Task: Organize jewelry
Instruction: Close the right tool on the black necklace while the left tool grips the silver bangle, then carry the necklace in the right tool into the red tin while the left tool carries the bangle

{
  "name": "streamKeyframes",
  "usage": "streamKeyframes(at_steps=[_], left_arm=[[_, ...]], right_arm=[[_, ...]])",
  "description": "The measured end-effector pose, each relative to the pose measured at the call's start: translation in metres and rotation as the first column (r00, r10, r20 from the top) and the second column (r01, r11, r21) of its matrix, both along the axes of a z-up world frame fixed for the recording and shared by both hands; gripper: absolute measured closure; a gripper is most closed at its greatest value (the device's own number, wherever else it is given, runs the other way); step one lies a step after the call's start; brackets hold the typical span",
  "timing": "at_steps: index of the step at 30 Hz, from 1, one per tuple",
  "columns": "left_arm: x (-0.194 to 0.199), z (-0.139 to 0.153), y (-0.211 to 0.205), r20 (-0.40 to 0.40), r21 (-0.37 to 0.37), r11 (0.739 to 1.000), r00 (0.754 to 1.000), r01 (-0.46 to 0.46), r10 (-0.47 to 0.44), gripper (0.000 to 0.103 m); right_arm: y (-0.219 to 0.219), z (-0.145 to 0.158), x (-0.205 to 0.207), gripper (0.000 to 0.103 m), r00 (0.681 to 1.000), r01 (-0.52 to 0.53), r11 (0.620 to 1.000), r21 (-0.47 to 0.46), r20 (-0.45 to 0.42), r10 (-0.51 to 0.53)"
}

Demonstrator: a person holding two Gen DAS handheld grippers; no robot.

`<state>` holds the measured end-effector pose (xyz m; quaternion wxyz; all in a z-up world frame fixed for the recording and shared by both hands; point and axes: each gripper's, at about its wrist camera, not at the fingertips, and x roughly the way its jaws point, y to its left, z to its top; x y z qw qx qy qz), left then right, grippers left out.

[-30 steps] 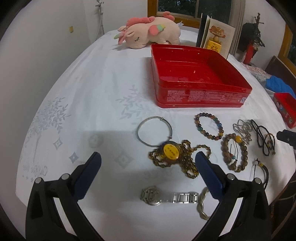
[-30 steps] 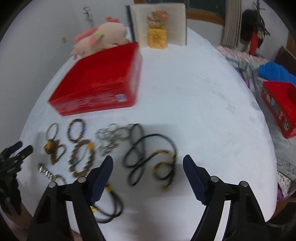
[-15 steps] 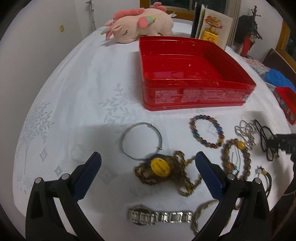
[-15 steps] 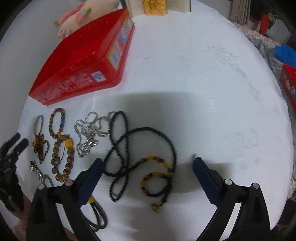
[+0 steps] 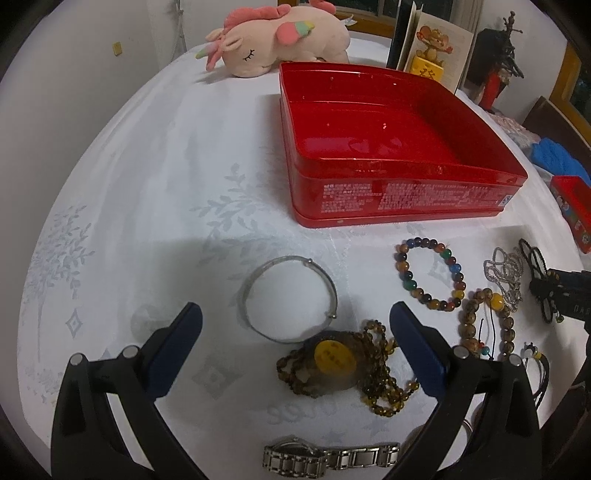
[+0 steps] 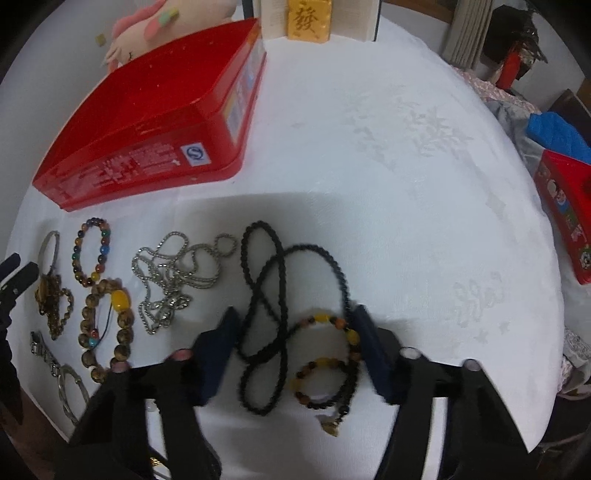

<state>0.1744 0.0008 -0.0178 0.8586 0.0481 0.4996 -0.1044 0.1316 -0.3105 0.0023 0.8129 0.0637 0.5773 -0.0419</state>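
Jewelry lies on a white tablecloth in front of an open red tin [image 5: 388,199]. My left gripper [image 5: 295,317] is open just above a silver bangle [image 5: 291,259], with a brown bead necklace carrying a yellow pendant [image 5: 334,356] beside its right finger. A metal watch [image 5: 295,458] lies nearer the camera. My right gripper [image 6: 295,325] straddles a black bead necklace [image 6: 341,280] with amber beads. Its jaws are closing and the pads stand at the necklace's two sides. A silver chain [image 6: 166,280] and bead bracelets [image 6: 120,301] lie to its left.
A pink plush unicorn [image 5: 280,40] and a card with a yellow block [image 6: 308,18] stand behind the tin. A second red box [image 6: 565,206] sits at the right edge. The table's front edge runs just below both grippers.
My right gripper has sunk closer to the black necklace; its jaws widened, then narrowed around it. My left gripper moved forward and down, so the bangle now lies between its fingertips.
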Motion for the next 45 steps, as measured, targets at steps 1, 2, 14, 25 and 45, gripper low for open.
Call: streamKeyframes(at_steps=[1, 2, 14, 25, 45], left_arm=[[0.001, -0.001, 0.000, -0.005, -0.003, 1.000, 1.000, 0.000, 0.000, 0.003], [0.002, -0.002, 0.000, -0.007, -0.005, 1.000, 1.000, 0.001, -0.001, 0.003], [0.021, 0.001, 0.025, -0.029, 0.006, 0.999, 0.998, -0.054, 0.054, 0.003], [0.067, -0.024, 0.042, -0.157, 0.021, 0.999, 0.986, -0.044, 0.046, 0.026], [0.066, -0.006, 0.032, -0.175, -0.055, 0.998, 0.984, 0.033, -0.042, 0.103]], right_arm=[[-0.004, 0.001, -0.002, 0.068, 1.000, 0.008, 1.000, 0.006, 0.006, -0.008], [-0.006, 0.002, -0.004, 0.084, 1.000, 0.014, 1.000, 0.021, 0.009, -0.014], [-0.075, 0.019, -0.007, 0.095, 0.997, 0.046, 0.977, 0.208, 0.052, -0.058], [-0.073, 0.026, -0.009, 0.095, 0.995, 0.042, 0.976, 0.213, 0.083, -0.061], [-0.070, 0.029, -0.001, 0.095, 0.993, 0.046, 0.972, 0.232, 0.092, -0.069]])
